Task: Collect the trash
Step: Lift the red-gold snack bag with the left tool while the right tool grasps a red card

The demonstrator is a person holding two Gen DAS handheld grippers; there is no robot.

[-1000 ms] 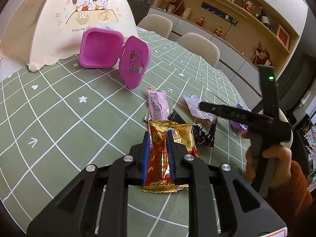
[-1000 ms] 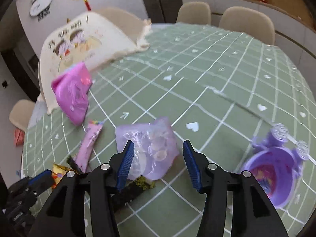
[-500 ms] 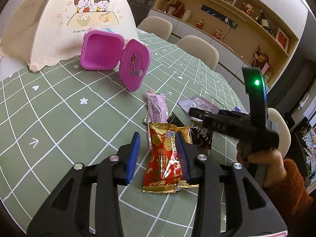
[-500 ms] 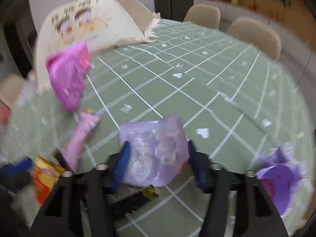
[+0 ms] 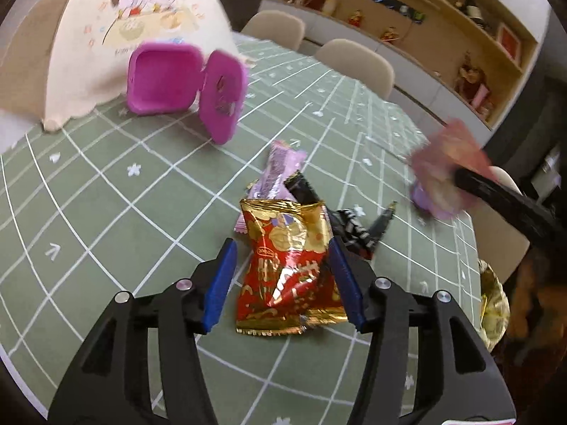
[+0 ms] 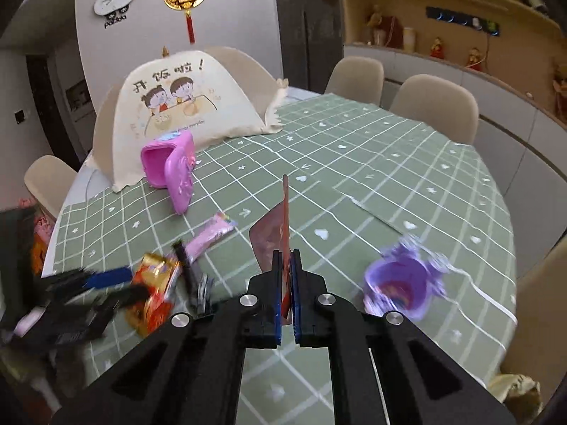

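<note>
A red-and-gold wrapper (image 5: 288,265) lies flat on the green checked tablecloth (image 5: 106,212). My left gripper (image 5: 281,248) straddles it with jaws opening, and the blue pads do not squeeze it. A pink wrapper (image 5: 280,166) and black wrappers (image 5: 354,230) lie just beyond. My right gripper (image 6: 287,258) is shut on a translucent purple-pink wrapper (image 6: 274,233), held edge-on above the table. That wrapper (image 5: 450,159) looks blurred in the left wrist view. A pink bin (image 6: 161,163) lies on its side at the back with its lid (image 6: 180,180) open. A small purple bin (image 6: 400,283) stands to the right.
A cream food-cover tent (image 6: 184,102) with a cartoon print stands behind the pink bin. Beige chairs (image 6: 436,106) ring the far side of the round table. A shiny gold object (image 5: 492,304) shows past the table's right edge.
My left gripper let go of the red-and-gold wrapper and its jaws spread. My right gripper closed on the translucent wrapper and lifted it off the table, swinging up and sideways.
</note>
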